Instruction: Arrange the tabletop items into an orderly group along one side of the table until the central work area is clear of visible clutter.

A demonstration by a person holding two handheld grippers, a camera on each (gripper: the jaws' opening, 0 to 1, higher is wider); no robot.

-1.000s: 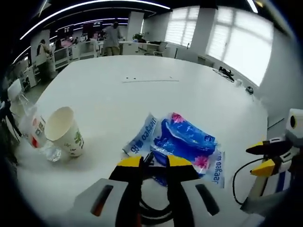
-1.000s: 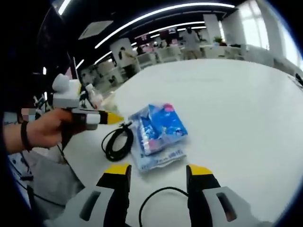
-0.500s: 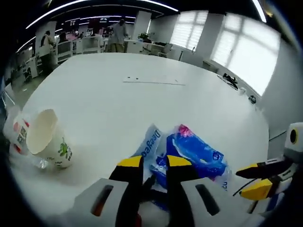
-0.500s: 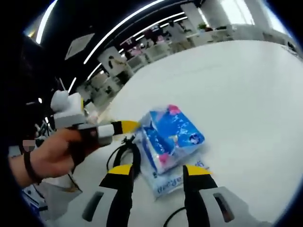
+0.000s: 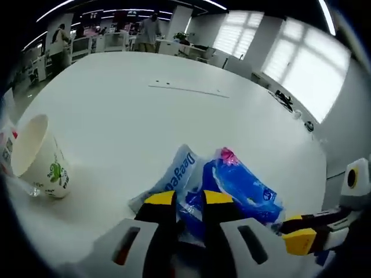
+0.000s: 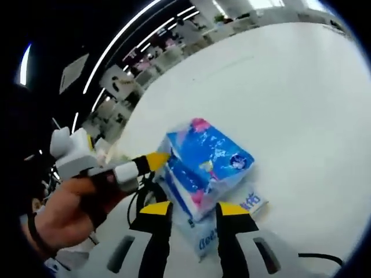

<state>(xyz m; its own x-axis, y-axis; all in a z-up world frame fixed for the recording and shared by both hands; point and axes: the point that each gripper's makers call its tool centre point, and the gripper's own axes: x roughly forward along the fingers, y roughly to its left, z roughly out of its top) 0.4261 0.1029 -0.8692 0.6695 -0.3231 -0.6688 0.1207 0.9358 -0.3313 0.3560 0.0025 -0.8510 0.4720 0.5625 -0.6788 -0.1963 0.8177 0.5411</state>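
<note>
In the left gripper view, the left hand-held gripper [image 5: 182, 200] rises from 6 o'clock with its yellow-tipped jaws set narrowly apart, the tips lying over the near edge of the blue pack [image 5: 240, 188]. Whether they pinch the wrapper or only rest against it, I cannot tell. The pack lies on the white bench [image 5: 174, 116], with a clear printed wrapper [image 5: 171, 179] spread under it toward 9 o'clock. A paper cup [image 5: 37, 156] lies tipped at 9 o'clock, its mouth facing up and left, well apart from the pack. The right hand-held gripper [image 5: 298, 234] comes in at 4 o'clock, just beside the pack.

In the right gripper view, the right hand-held gripper [image 6: 191, 208] has its jaws partly open, tips at either side of the pack's [image 6: 203, 165] near corner; contact is unclear. The left hand-held gripper [image 6: 156, 161], held in a hand [image 6: 69, 211], reaches in from 9 o'clock, its tip touching the pack's edge. A black cable [image 6: 142, 194] loops on the bench [image 6: 290, 87] between the two grippers.
</note>
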